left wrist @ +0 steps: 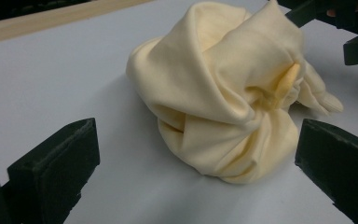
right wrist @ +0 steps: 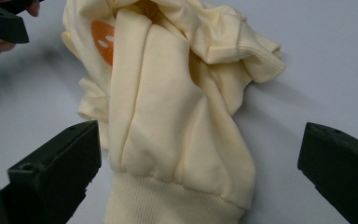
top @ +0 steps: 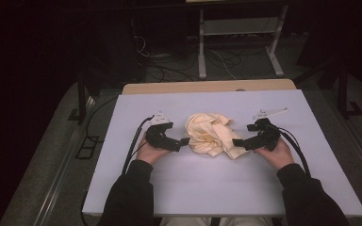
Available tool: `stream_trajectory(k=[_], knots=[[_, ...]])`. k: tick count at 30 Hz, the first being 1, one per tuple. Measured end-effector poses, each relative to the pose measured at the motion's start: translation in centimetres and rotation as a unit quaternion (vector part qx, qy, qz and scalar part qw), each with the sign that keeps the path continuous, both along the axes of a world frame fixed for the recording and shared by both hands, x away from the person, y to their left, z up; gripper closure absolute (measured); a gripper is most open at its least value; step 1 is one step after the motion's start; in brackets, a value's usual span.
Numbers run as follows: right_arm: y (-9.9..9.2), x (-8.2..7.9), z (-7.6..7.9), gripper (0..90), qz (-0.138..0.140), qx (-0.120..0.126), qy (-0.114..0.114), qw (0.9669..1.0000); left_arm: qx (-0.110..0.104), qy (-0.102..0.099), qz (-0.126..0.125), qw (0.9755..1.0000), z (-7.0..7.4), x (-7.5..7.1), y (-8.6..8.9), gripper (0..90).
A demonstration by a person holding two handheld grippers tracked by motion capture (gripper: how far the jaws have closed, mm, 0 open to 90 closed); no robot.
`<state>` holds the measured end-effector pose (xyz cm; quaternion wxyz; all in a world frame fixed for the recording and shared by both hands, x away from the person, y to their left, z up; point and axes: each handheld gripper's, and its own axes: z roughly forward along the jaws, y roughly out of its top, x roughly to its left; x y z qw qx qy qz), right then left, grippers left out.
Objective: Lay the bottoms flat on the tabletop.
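Surface (top: 217, 188): white, flat, carrying one item; no containers present, so nothing to record as held in any.

Garment (top: 212, 134): pale yellow sweatshirt, crumpled in a heap, lying between the two sets of fingers. A ribbed cuff or hem (right wrist: 168, 205) sits directly between the right fingers; an orange print (right wrist: 103, 35) shows beyond them, towards the far left.

Left gripper (top: 185, 141): fingers spread wide, holding nothing, with the heap just ahead and nearer the right-hand finger (left wrist: 340, 168).

Right gripper (top: 238, 142): fingers spread wide, cloth lying in the gap, not yet pinched.

Judgement: step in hand is taking hold to open out the heap. Best done by closing the right fingers on the ribbed edge alone, one layer, and the left on a separate outer fold, then drawing apart
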<state>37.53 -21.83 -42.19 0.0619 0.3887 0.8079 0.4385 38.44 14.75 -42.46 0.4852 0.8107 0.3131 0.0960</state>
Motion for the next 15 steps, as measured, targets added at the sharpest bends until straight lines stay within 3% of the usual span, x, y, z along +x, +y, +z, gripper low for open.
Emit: stream_trajectory(k=[9, 13, 15], knots=[[1.1, 0.0, -0.8, 0.1, 0.015, -0.005, 0.015, 0.9998, -0.005, 0.015, -0.005, 0.9999, -1.1, 0.2, -1.1, 3.9], [1.3, 0.0, -1.0, 11.9, 0.031, 0.001, 0.023, 0.9992, -0.007, 0.020, -0.009, 0.9997, -1.5, 0.2, -1.5, 8.6], [1.4, 0.0, -1.1, 13.6, 0.030, 0.000, 0.024, 0.9993, -0.008, 0.020, -0.014, 0.9997, -1.6, 0.2, -1.6, 12.2]])
